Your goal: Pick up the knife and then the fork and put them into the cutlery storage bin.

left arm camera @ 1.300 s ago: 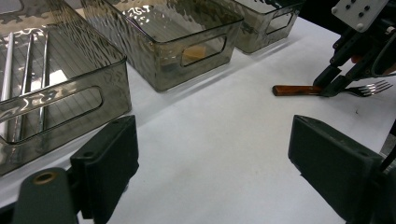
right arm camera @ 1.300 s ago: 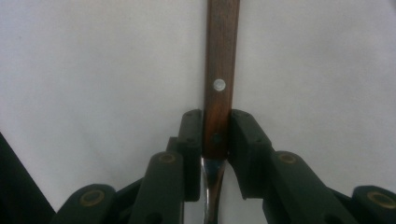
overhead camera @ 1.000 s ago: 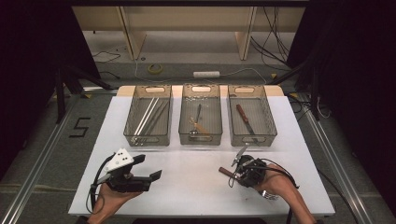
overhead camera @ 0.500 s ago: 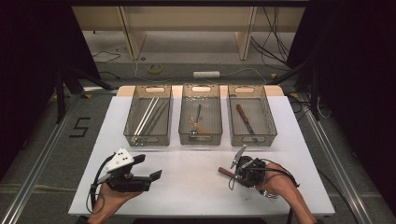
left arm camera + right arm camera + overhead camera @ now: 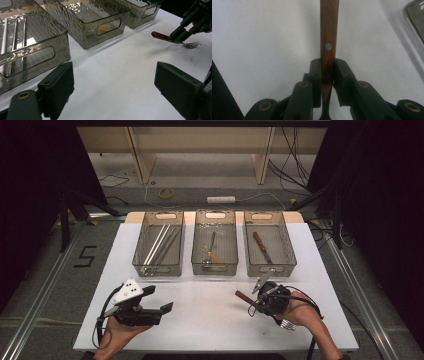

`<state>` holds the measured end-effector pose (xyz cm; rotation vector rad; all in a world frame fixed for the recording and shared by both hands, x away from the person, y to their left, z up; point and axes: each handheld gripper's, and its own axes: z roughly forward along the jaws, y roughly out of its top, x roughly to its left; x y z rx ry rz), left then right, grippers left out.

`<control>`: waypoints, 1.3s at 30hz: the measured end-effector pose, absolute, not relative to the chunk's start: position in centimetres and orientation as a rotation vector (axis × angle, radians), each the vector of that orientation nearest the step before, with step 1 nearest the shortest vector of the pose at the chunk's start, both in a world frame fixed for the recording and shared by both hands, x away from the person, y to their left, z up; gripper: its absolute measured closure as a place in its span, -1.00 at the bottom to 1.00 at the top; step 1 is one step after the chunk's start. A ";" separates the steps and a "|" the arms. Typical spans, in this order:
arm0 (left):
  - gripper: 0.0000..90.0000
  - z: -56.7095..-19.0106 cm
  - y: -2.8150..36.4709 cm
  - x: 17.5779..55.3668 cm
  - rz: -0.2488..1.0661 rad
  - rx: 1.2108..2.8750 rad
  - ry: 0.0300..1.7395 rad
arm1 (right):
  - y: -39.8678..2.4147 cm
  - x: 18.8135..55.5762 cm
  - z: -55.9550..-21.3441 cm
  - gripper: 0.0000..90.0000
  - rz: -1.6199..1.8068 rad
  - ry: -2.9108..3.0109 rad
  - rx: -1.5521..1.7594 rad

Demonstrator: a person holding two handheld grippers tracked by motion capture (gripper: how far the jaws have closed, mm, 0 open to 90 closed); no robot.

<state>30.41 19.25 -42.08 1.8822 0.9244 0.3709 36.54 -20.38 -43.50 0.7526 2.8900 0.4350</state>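
On the left, the left gripper (image 5: 159, 301) hovers low over the white table (image 5: 210, 320), fingers wide apart and empty. To the right, the right gripper (image 5: 256, 304) has its fingers clamped on the fork (image 5: 172, 40) by its wooden handle, just above the table.

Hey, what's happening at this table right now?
A person is sorting cutlery into three clear bins at the far side of a white table. The right tool is shut on a wooden-handled fork, held just above the table in front of the right bin, which already holds a wooden-handled knife. The left tool waits open and empty near the left bin.
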 end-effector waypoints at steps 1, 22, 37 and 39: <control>-0.65 -42.1 19.2 30.4 0.371 1.883 0.924 | -20.4 36.6 -43.5 0.73 0.447 2.889 0.756; -0.65 -42.1 19.3 30.5 0.370 1.881 0.928 | -21.4 36.9 -42.4 0.73 0.571 2.861 0.818; -0.65 -42.1 19.3 30.5 0.371 1.881 0.929 | -23.1 37.7 -40.9 0.73 0.772 2.800 0.902; -0.65 -42.1 19.3 30.5 0.372 1.879 0.931 | -23.6 38.0 -40.5 0.73 0.831 2.781 0.911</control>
